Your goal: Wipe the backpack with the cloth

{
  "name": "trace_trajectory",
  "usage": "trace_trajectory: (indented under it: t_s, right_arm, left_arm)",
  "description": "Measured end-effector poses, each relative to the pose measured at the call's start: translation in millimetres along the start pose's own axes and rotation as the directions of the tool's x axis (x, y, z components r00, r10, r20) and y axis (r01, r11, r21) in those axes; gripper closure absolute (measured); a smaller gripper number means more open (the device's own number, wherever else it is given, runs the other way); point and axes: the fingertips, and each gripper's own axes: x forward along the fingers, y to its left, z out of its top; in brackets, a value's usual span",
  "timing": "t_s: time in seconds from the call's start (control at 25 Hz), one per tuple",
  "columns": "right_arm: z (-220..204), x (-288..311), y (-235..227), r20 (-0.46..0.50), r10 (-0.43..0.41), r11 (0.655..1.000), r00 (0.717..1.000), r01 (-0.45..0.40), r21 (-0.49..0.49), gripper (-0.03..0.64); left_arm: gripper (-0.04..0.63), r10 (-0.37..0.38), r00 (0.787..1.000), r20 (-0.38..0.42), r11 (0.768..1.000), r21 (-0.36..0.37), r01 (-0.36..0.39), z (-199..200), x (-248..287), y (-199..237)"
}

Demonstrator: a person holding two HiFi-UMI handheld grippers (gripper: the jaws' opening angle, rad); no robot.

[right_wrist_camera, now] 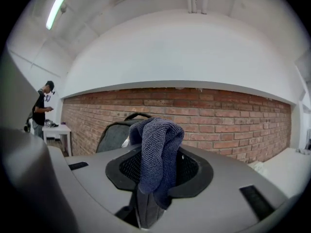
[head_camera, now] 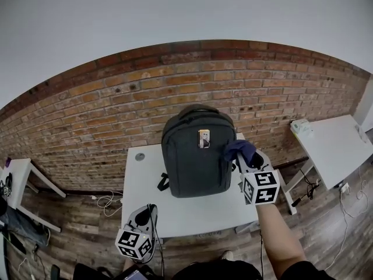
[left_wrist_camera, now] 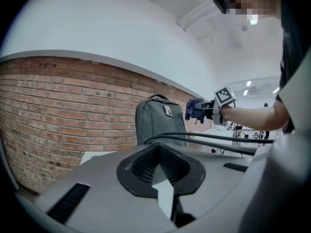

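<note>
The right gripper [head_camera: 247, 158] is clamping its jaws on the dark blue cloth [right_wrist_camera: 155, 154], which is bunching up over the jaw tips and hanging down in a loose fold between them. It is being held up in the air just beside the upper right shoulder of the grey backpack [head_camera: 195, 156], and in the left gripper view a small gap is showing between cloth and fabric, so the two are not touching. The backpack is standing upright near the back of the white table [head_camera: 145, 200], its front panel facing the person and its back close to the brick wall [head_camera: 116, 98]. The left gripper [head_camera: 148, 212] is hanging low at the table's near edge, well apart from the backpack, with its jaws together and nothing between them. By the look of it, the cloth is in hand and is being brought to the bag, with wiping not yet under way. The next move is calling for pressing the cloth flat against the panel and stroking it; since the bag is standing free, the idle gripper may be needed to steady it against tipping toward the wall.
</note>
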Motion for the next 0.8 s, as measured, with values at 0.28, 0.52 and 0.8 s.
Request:
trace_trajectory:
  t_s: [0.28,0.52,0.8]
  right_arm:
    - [-20,-46,17,0.023,0.002,0.998,1.000,-0.003,0.061,0.500]
    - [-43,-80,24,-0.034,-0.012,0.996,0.999,0.015,0.085,0.500]
    - [-48,-113,41,-0.026,0.021,0.992,0.999,-0.017,0.126,0.500]
  left_arm:
    - [0.600,-0.013,1.000,-0.027,1.000,-0.016,0.013,-7,-2,0]
    - [0.598,-0.056,0.996,-0.076,0.998,-0.019,0.055,-23,-8,-7]
    - [0.598,-0.074,0.996,-0.052,0.997,0.021,0.075,-11,-34,-26]
